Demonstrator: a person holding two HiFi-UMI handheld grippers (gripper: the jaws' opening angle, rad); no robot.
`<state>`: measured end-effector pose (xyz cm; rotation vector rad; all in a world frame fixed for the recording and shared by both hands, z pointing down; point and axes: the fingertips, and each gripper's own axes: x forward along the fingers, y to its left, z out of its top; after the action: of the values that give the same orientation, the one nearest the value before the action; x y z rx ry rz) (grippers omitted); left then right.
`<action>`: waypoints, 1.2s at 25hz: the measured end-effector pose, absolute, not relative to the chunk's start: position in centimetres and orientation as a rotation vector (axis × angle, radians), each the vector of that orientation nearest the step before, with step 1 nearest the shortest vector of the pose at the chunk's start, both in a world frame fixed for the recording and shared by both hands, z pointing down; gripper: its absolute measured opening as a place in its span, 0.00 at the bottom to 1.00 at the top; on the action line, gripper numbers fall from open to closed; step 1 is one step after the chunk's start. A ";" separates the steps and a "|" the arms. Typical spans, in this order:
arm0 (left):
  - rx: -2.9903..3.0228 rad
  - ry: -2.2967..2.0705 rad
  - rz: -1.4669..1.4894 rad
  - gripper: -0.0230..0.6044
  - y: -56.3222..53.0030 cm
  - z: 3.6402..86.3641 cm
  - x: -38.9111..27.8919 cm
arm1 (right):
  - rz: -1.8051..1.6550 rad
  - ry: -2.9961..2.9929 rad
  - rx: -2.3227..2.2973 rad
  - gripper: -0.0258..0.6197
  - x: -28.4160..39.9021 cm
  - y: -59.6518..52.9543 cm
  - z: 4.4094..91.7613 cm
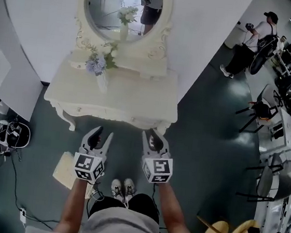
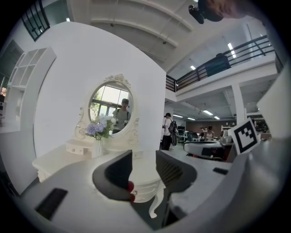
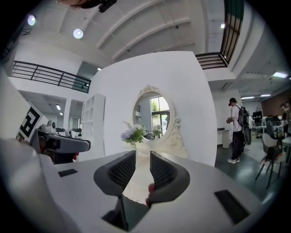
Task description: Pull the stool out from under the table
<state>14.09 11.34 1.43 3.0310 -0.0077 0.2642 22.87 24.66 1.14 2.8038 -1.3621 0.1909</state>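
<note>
Head view: both grippers are held level in front of a cream table that stands against a white wall and carries an oval mirror and a vase of flowers. The left gripper and the right gripper are side by side, just short of the table's front edge and touching nothing.

Left gripper view: the fingers stand apart with a clear gap, and only the table's edge and a curved table leg show through it, farther off. Nothing is held.

Right gripper view: the fingers stand closer together, with a narrow gap between them. Nothing is held.

Stool: no view shows it for certain. From above, the tabletop hides the space beneath it, and the two gripper views look across the top rather than under it.

Only the head view shows the dark floor, the wearer's shoes and a pale flat thing on the floor, partly behind the left gripper (what it is cannot be told). Only the gripper views show the ceiling. The right gripper view alone shows a white shelf unit beside the wall. A bystander stands well apart at the right.
</note>
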 end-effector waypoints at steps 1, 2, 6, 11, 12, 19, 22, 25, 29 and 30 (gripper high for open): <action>3.036 0.008 0.262 0.30 12.0 1.3 14.2 | 0.191 -1.343 2.815 0.20 22.8 25.5 1.2; 3.042 0.023 0.261 0.30 12.6 1.2 14.4 | 0.193 -1.326 2.825 0.19 22.8 26.2 1.2; 3.056 0.069 0.269 0.19 14.4 0.9 15.0 | 0.208 -1.261 2.854 0.16 22.9 28.5 1.4; 3.053 0.097 0.281 0.14 15.9 1.2 16.0 | 0.229 -1.206 2.895 0.13 23.1 30.7 1.6; 3.057 0.100 0.284 0.13 16.1 1.2 16.1 | 0.234 -1.198 2.901 0.13 23.1 31.0 1.6; 3.076 0.110 0.295 0.12 16.9 1.3 16.5 | 0.235 -1.181 2.919 0.12 23.3 31.7 1.4; 3.074 0.103 0.303 0.12 16.8 1.6 16.4 | 0.233 -1.178 2.919 0.10 23.1 31.8 1.5; 3.067 0.094 0.312 0.12 16.5 1.8 16.2 | 0.231 -1.189 2.916 0.10 22.9 31.6 1.5; 3.066 0.084 0.309 0.12 16.4 1.7 15.8 | 0.220 -1.196 2.915 0.10 22.7 31.4 1.4; 3.066 0.083 0.309 0.12 16.3 1.7 15.7 | 0.221 -1.198 2.915 0.10 22.6 31.3 1.4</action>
<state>15.75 16.33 1.69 3.0657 0.0826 0.3090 22.57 31.31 1.36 2.9150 -1.1982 0.2207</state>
